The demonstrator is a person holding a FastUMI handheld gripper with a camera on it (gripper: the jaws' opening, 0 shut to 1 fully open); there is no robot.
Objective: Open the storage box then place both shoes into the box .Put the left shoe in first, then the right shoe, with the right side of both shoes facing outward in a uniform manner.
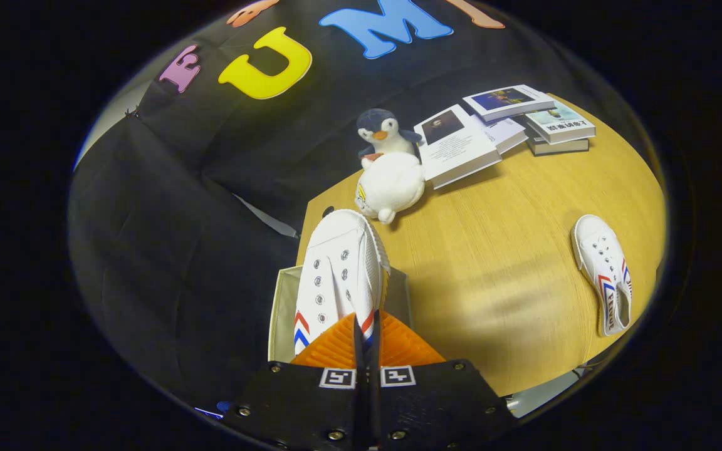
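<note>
Holding a white shoe [339,275] by its heel end, toe pointing straight ahead and away from the fingers. Gripper [366,335] nearly closed, both fingers pressed together on the thin back edge of the shoe with almost no gap between them. Laces missing, two rows of eyelets facing up, red and blue chevron stripes visible on each side just ahead of the fingertips. Hanging above an open storage box [281,313], pale walls showing to the left of the shoe and a strip of wall to its right; whether the sole touches the box or floats above it cannot be told. Box sitting at the near left corner of a wooden table [492,250]. Second white shoe [605,272] lying flat on the table well off to the right of the fingers, same red and blue stripes on its side, toe pointing away. Straight ahead, beyond the held shoe's toe, a round white plush toy [391,185] resting on the table, and just behind it, touching, a small penguin plush [381,133] with a dark head and orange beak. Further ahead and to the right, an open book [458,147] lying next to the penguin, then a small pile of books [539,119] stacked at the far edge of the table. Black cloth wall [198,207] behind and to the left of everything.
</note>
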